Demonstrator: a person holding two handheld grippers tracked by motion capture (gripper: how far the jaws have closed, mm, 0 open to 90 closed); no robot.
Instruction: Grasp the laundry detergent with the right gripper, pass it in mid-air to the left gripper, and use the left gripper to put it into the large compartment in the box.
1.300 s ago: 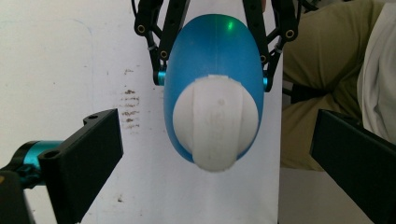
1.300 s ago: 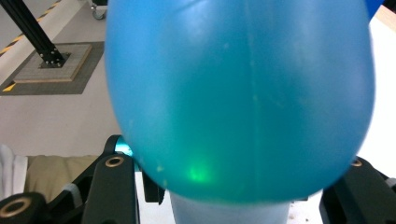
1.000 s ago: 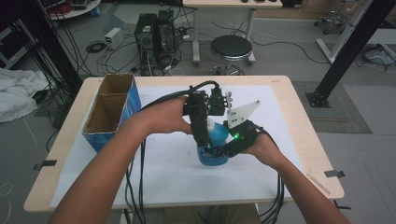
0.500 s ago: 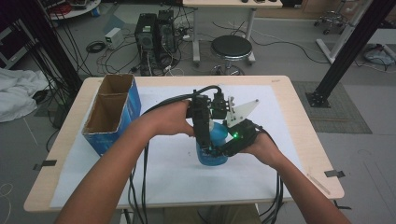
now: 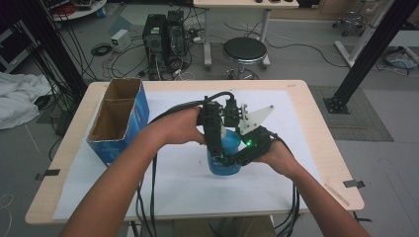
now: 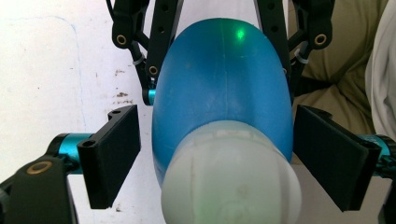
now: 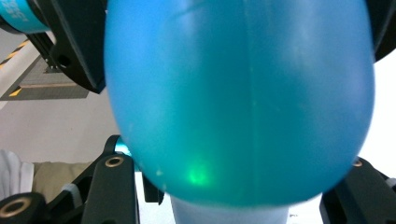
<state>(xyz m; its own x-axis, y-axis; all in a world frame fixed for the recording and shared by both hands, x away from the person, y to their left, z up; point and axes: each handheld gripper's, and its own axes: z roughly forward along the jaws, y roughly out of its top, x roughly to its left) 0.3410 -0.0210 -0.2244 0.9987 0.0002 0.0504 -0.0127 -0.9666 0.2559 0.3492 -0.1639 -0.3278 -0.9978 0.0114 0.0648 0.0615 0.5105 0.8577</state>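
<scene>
Blue bottle (image 5: 223, 157) stands mid-counter (image 5: 316, 143), well apart from every edge. Your left claw (image 6: 217, 154) is spread, flanking its cap; your right claw (image 5: 232, 159) pinches its body.

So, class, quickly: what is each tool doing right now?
Left tool: open, jaws either side of the blue bottle, not touching.
Right tool: closed on the blue bottle.

A lab: computer towers (image 5: 165, 37), tangled floor cables (image 5: 106, 49), black frame posts (image 5: 378, 49).
</scene>
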